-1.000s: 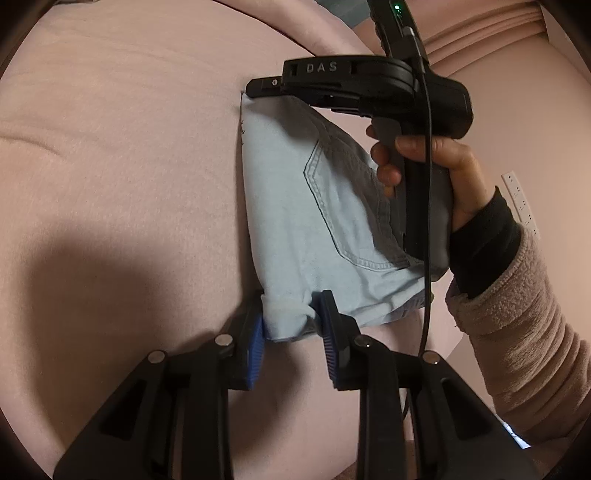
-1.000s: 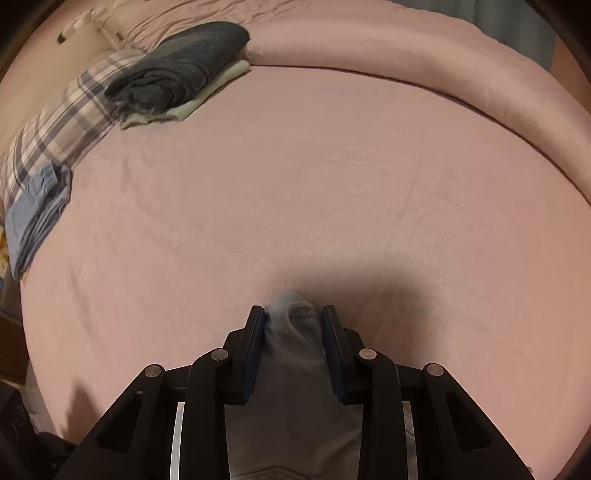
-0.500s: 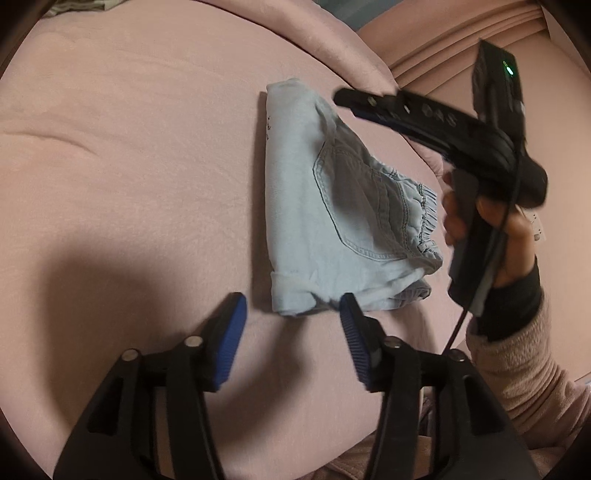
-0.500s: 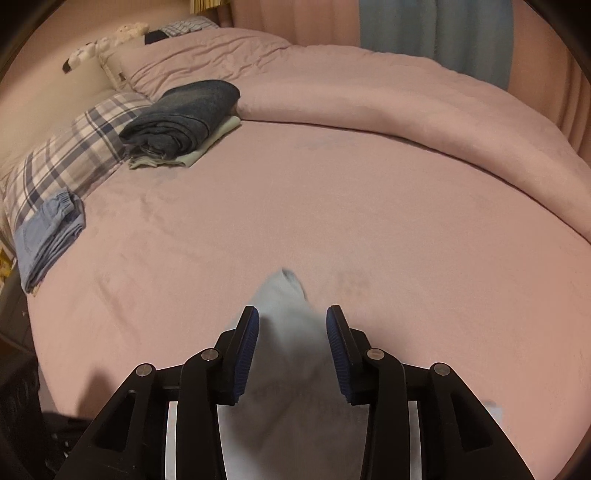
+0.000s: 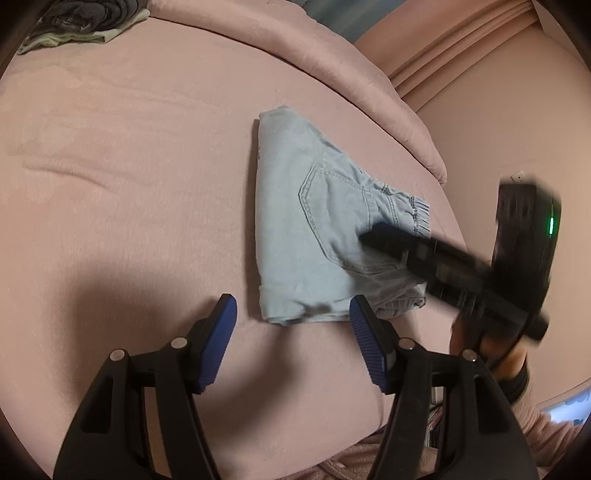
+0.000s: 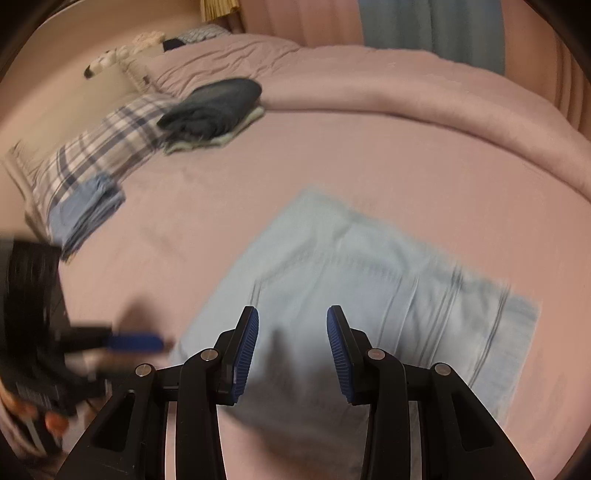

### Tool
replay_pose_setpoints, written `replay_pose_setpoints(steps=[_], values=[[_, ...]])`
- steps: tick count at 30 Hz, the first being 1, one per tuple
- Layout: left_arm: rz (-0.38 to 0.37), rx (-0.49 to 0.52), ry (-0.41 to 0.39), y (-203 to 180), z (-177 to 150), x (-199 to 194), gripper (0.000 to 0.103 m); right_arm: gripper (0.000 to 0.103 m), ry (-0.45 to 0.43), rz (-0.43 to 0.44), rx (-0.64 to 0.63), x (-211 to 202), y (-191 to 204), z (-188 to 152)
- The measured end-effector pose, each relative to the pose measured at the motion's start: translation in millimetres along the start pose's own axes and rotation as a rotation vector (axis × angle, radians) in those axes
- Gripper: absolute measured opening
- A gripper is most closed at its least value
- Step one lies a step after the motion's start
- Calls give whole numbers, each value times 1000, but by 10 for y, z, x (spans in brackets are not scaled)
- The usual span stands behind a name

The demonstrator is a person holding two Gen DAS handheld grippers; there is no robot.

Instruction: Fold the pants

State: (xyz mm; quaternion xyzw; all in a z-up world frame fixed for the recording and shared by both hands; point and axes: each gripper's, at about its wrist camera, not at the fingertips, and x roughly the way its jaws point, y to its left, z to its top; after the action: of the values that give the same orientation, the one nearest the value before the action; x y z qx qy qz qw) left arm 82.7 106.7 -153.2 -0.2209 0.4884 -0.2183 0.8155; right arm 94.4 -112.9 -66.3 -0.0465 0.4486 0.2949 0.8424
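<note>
Where the two views overlap, a pink bed [image 5: 140, 155] is seen filling most of each picture, with a rolled pink duvet [image 6: 388, 88] lying along its far edge. On the sheet, near the bed's near edge, the light blue denim pants [image 5: 295, 221] are laid flat as a folded packet, back pocket uppermost. The elastic waistband and pocket stitching are shown sharply only in the left wrist view; in the right wrist view the pants [image 6: 332, 266] are smeared by motion blur.

Only in the right wrist view are a plaid pillow [image 6: 99, 155], a folded blue cloth [image 6: 85, 214] resting on it, and a dark folded garment stack [image 6: 214, 107] seen whole toward the head of the bed; in the left view just a corner of that stack [image 5: 85, 18] is caught.

The left hand-held gripper [image 5: 291, 343] is held spread above the near hem of the pants, its jaws having just been opening, with nothing between them; its blue pads are clear of the cloth. The right hand-held gripper [image 6: 291, 347] is parted over the pants, nothing pinched, its jaws having just been opening slightly. Each hand-held gripper is also seen, blurred, in the other's view.
</note>
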Motion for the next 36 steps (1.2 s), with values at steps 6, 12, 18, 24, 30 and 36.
replay_pose_setpoints(steps=[6, 12, 18, 24, 30, 36], values=[[21, -6, -5, 20, 88, 19, 64, 39, -24, -34, -52, 112, 83, -461], [43, -6, -16, 29, 211, 33, 68, 42, -38, 1, 53, -118, -52, -317], [51, -10, -12, 48, 348, 116, 72, 70, -132, -81, 232, -536, -471, -419], [44, -15, 5, 3, 447, 236, 74, 76, -169, -119, 404, -741, -877, -623], [34, -8, 11, -61, 549, 392, 74, 76, -160, -77, 527, -722, -1102, -791], [30, -2, 42, -85, 587, 550, 74, 76, -137, -31, 603, -614, -1220, -865]])
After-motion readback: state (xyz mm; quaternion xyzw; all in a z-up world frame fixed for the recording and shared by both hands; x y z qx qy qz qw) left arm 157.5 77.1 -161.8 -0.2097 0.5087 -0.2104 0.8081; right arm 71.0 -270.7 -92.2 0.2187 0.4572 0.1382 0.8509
